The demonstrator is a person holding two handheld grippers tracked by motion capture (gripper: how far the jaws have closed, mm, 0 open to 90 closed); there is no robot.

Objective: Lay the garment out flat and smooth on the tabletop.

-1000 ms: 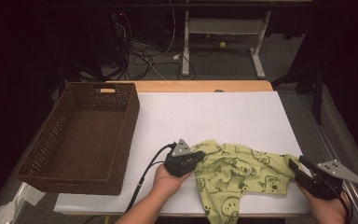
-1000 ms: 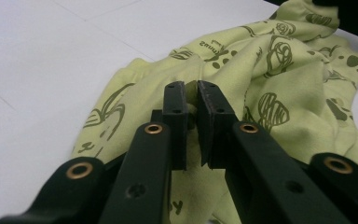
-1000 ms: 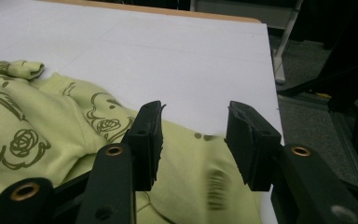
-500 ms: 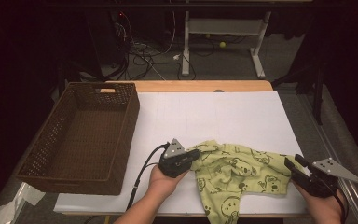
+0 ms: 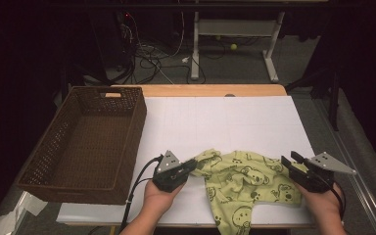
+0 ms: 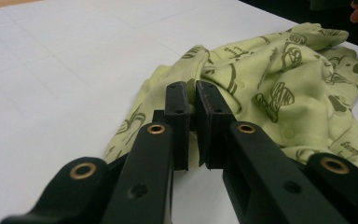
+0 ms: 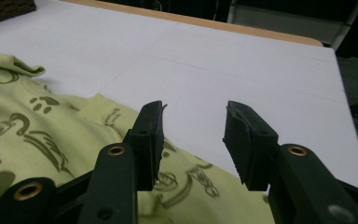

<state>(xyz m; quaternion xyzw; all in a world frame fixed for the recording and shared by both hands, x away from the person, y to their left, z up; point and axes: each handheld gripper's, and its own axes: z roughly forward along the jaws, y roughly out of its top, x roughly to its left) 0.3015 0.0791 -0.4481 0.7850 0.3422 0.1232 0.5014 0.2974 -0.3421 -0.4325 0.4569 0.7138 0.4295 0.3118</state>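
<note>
A light green garment (image 5: pixel 245 181) printed with dark animal figures lies crumpled on the white sheet near the front edge of the table. My left gripper (image 5: pixel 192 165) is at the garment's left corner and shut on a fold of the cloth. In the left gripper view the jaws (image 6: pixel 191 91) stand almost together, with the garment (image 6: pixel 284 79) bunched just behind them. My right gripper (image 5: pixel 290 159) is at the garment's right edge and open. In the right gripper view its jaws (image 7: pixel 193 112) stand apart above the cloth (image 7: pixel 28 126) with nothing between them.
A dark brown woven basket (image 5: pixel 132 142) stands at the left of the table, with nothing inside it. The white sheet (image 5: pixel 225 117) covers the table beyond the garment. Cables and desk legs lie on the floor behind.
My left gripper has moved left and drawn the garment's corner with it, stretching the cloth out. The right gripper has shifted a little to the left, towards the garment.
</note>
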